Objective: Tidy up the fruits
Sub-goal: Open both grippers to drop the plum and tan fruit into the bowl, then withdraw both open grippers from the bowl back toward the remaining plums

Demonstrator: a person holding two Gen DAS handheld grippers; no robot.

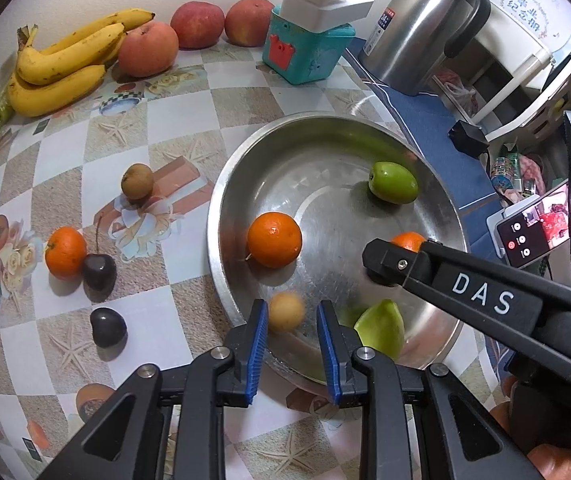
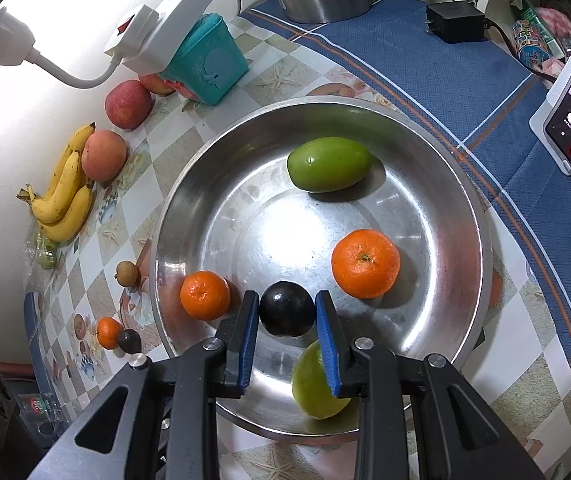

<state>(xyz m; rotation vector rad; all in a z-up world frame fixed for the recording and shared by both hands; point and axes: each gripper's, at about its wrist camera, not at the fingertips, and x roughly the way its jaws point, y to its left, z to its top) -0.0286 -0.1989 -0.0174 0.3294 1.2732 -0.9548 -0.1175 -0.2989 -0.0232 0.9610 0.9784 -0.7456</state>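
Observation:
A steel bowl (image 1: 221,208) (image 2: 481,216) holds two green fruits (image 2: 327,164) (image 2: 313,384) and two oranges (image 2: 365,262) (image 2: 204,295). My left gripper (image 1: 291,340) hangs over the bowl's near rim. A small tan fruit (image 1: 285,312) shows blurred between its blue pads, with a gap on its right side, so the jaws are open. My right gripper (image 2: 287,320) is shut on a dark round fruit (image 2: 287,308) just above the bowl floor. In the left wrist view the right gripper (image 1: 381,264) reaches in from the right and covers part of one orange (image 1: 407,240).
Outside the bowl to the left lie a small orange (image 1: 64,252), two dark fruits (image 1: 99,271) (image 1: 108,326) and a brown fruit (image 1: 136,181). Bananas (image 1: 61,64) and apples (image 1: 147,49) line the wall. A teal box (image 1: 305,52), a steel flask (image 1: 425,24) and a phone (image 1: 533,232) stand behind.

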